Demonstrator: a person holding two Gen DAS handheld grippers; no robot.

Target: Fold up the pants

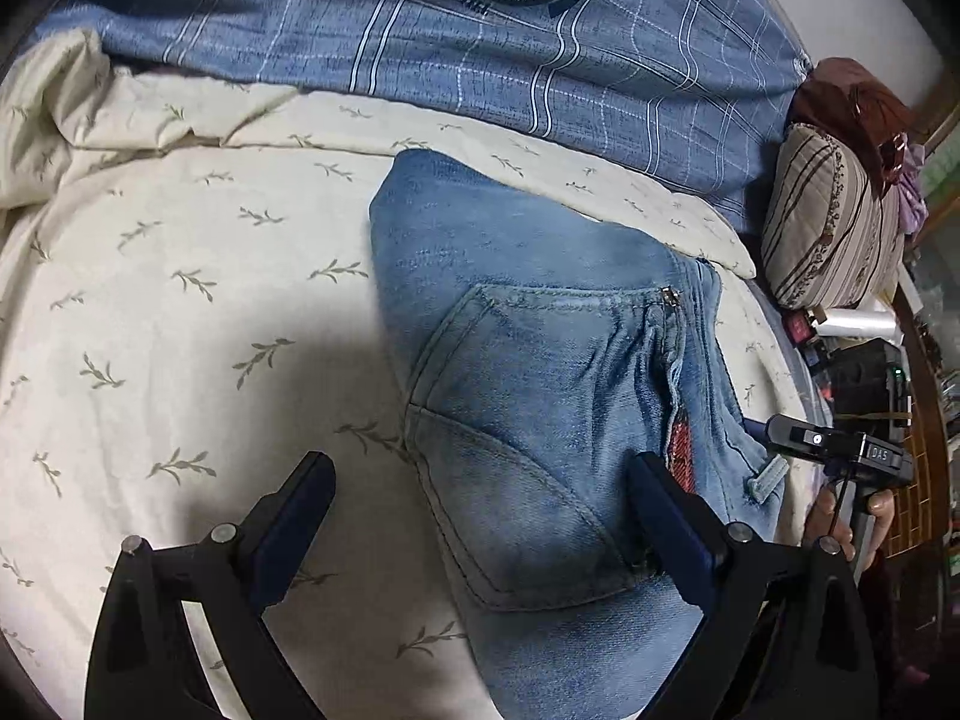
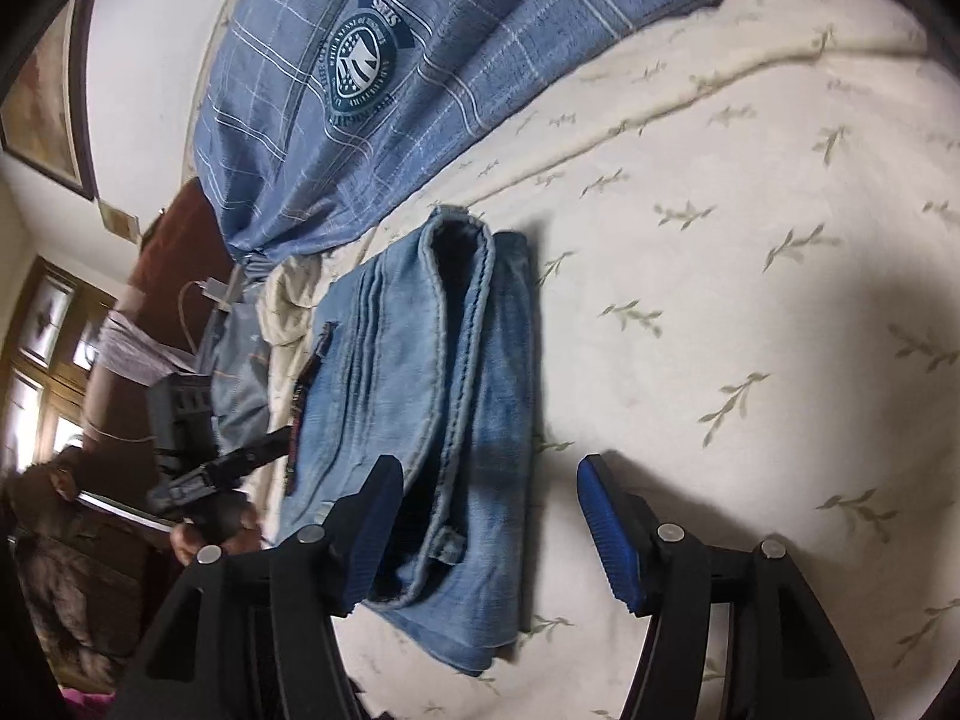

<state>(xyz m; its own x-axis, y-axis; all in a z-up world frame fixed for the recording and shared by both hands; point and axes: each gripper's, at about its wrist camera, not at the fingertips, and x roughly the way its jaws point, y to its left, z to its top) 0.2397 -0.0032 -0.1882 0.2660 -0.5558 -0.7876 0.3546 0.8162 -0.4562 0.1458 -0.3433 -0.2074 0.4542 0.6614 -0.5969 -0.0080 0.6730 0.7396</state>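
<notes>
- The left gripper [image 1: 480,516] is hovering low over the bed with its jaws spread wide, pinching nothing; one finger is hanging above the pants, the other above the cream sheet [image 1: 180,300] at about nine o'clock.
- The right gripper [image 2: 489,516] is sitting with its jaws apart too, gripping nothing, one finger lying over the pants' edge.
- The pants [image 1: 540,372], light blue denim, are lying folded into a compact stack on the sheet, back pocket up.
- Beyond them, towards twelve o'clock, a blue plaid duvet [image 1: 480,60] is bunching up.
- At three o'clock a striped cushion [image 1: 834,228] is resting.
</notes>
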